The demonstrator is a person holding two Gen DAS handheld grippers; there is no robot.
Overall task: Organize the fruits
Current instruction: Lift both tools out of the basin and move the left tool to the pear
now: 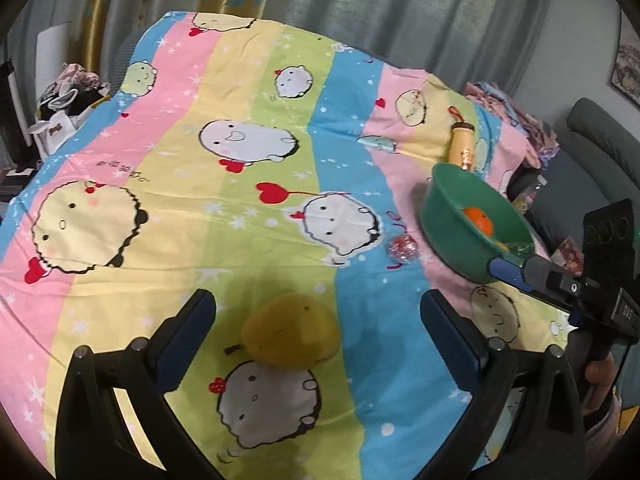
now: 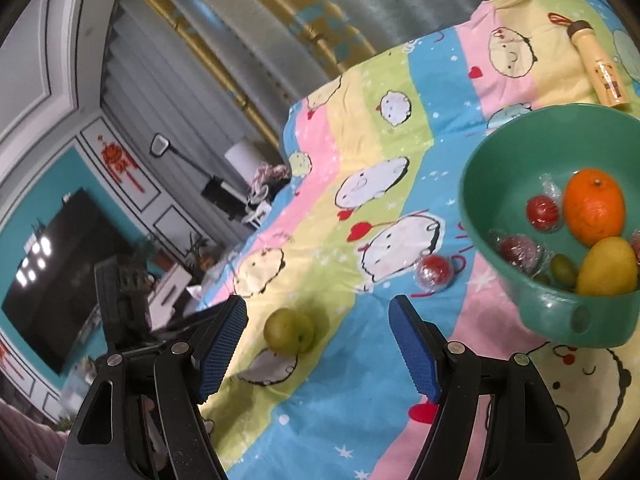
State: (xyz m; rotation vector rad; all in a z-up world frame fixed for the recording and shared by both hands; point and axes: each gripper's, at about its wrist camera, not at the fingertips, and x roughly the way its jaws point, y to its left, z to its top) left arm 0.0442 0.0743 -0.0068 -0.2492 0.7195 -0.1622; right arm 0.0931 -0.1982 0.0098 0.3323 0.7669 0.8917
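A yellow-green pear (image 1: 290, 330) lies on the striped cartoon cloth, between the open fingers of my left gripper (image 1: 316, 320); it also shows in the right wrist view (image 2: 289, 330). My right gripper (image 2: 318, 336) is open and empty, just right of the pear and left of the green bowl (image 2: 500, 168). The bowl holds an orange (image 2: 595, 207), a yellow mango (image 2: 608, 266), wrapped red fruits (image 2: 542, 210) and small green fruits (image 2: 563, 267). A wrapped red fruit (image 2: 435, 272) lies on the cloth beside the bowl (image 1: 448, 208). The right gripper's finger (image 1: 510, 270) shows at the bowl's near rim.
A beige bottle (image 2: 602, 68) with a red loop lies on the cloth behind the bowl. The cloth-covered table (image 1: 160, 184) drops off at its far and left edges. A bag of clutter (image 1: 68, 108) stands at the far left, a grey sofa (image 1: 600, 140) at the right.
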